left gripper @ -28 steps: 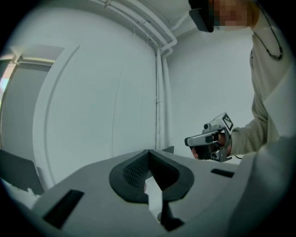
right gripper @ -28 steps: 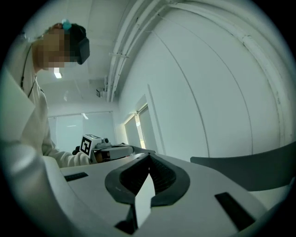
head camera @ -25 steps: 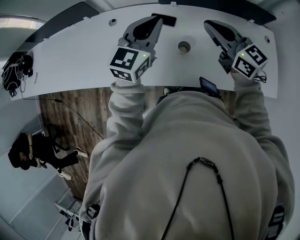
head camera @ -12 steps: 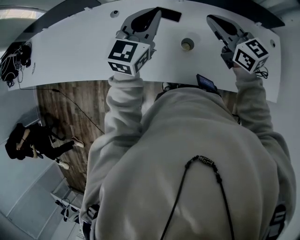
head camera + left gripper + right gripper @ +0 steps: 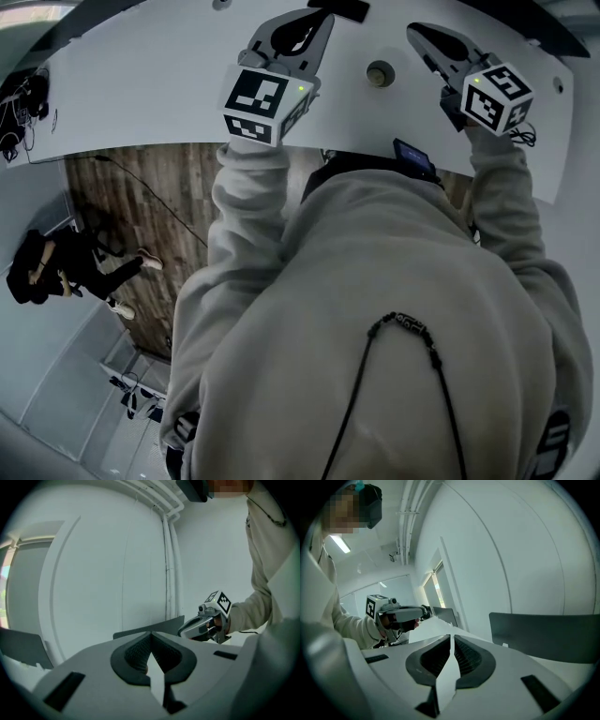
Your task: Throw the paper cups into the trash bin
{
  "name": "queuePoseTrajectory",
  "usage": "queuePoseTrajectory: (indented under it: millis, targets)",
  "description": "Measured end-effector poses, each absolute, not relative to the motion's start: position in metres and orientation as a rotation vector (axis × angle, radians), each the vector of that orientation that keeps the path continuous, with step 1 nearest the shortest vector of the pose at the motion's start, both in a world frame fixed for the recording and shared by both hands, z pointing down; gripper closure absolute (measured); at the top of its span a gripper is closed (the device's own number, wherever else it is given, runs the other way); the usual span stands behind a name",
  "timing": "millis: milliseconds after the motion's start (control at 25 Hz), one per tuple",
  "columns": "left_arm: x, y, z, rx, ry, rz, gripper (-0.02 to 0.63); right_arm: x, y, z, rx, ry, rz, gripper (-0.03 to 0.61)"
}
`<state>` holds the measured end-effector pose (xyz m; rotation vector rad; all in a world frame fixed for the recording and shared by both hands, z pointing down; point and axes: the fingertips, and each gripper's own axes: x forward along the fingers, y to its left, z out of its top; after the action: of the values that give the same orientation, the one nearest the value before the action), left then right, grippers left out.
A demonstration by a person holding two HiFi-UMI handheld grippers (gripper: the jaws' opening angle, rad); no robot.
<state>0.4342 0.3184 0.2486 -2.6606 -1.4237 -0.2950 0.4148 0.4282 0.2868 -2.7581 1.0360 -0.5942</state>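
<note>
- Up top, a white curved table (image 5: 141, 84) sweeps across the head view from 9 o'clock through 12 to 2 o'clock.
- The wearer's pale grey hoodie (image 5: 375, 309) fills the frame from the centre down to 6 o'clock. Both sleeves reach up toward the table.
- A strip of wooden floor (image 5: 159, 206) shows at 9 o'clock, below the table's near edge.
- A second person (image 5: 56, 267) in dark clothes sits on that floor at about 8 o'clock.
- The left gripper (image 5: 321, 23) is held over the table at 12 o'clock, with its marker cube nearest the sleeve. Its ribbed fingers (image 5: 136, 651) are closed tip to tip with nothing between them.
- The right gripper (image 5: 417, 36) is held over the table at 1 o'clock, well apart from the left one. Its fingers (image 5: 466, 656) are also closed and empty.
- In each gripper view the other gripper shows off to the side, at 3 o'clock for the left camera and 9 o'clock for the right.
- A black slab (image 5: 342, 9) lies on the table at 12 o'clock, just beside the left gripper's tip.
- A small dark device (image 5: 414, 157) sits at the table's near edge, at about 1 o'clock.
- A small round rim with a tan inside, which looks like a paper cup (image 5: 381, 73) seen from above, stands on the table between the two grippers. It touches neither, and I cannot be sure it is a cup.
</note>
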Motion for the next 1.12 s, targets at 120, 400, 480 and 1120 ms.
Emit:
queuePoseTrajectory:
  millis: [120,400,480,1120]
  targets:
    - [0.443,0.322,0.276,-2.695,-1.437,-0.372,0.618,0.422,0.427,0.322,-2.74,1.012,-0.703,0.554]
    - [0.448,0.33,0.363,-2.729,-1.422,-0.596,0.618,0.423,0.435,0.404,-2.683,0.927,-0.929,0.351]
    - [0.451,0.331,0.384,-2.733,-1.428,-0.646,0.618,0.427,0.436,0.428,-2.659,0.913,-0.998,0.347]
    - [0.428,0.339,0.469,-2.694,-1.457,-0.882,0.618,0.399,0.454,0.554,-2.479,0.848,-1.316,0.347]
